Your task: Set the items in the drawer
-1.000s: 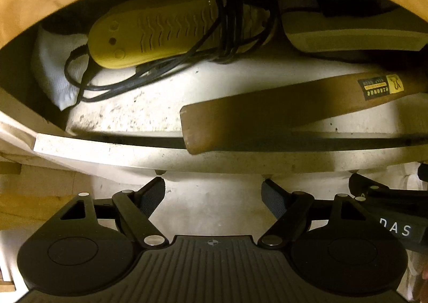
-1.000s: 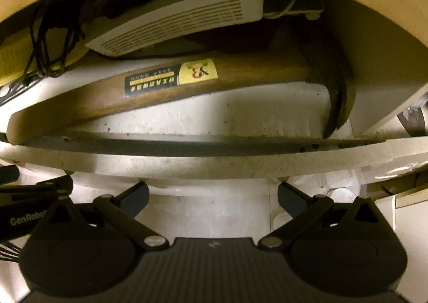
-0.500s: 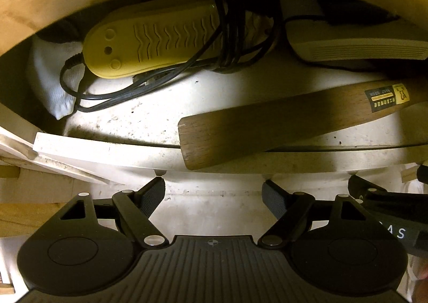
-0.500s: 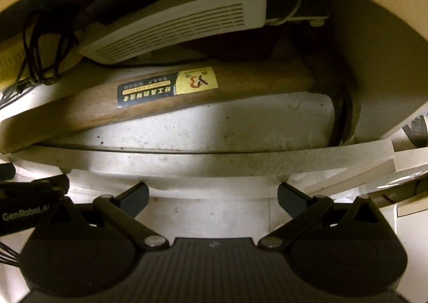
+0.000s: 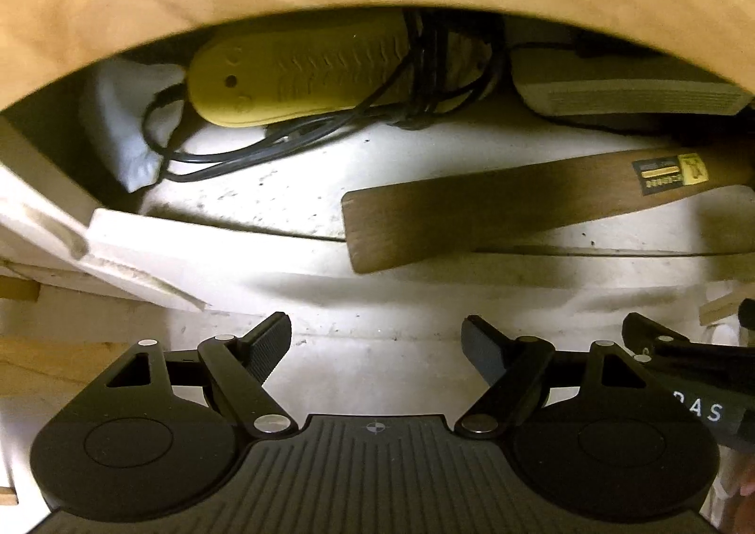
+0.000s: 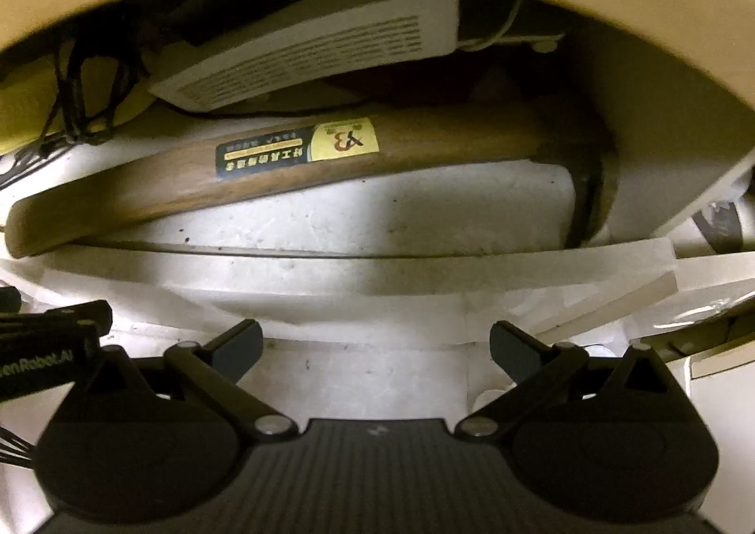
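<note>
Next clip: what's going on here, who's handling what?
Nobody is holding anything at this moment. Both grippers, left and right, hang open and empty in front of an open drawer. Inside lie a wooden-handled hammer, a yellow corded device and a white vented box. The hammer's handle end pokes over the drawer's front edge.

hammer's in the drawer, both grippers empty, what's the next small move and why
Probably nudge the hammer handle's butt end deeper. It overlaps the drawer's front edge in the left view, and could catch when the drawer closes. The left hand-held gripper is open and empty just before it; the right hand-held gripper is open too.
</note>
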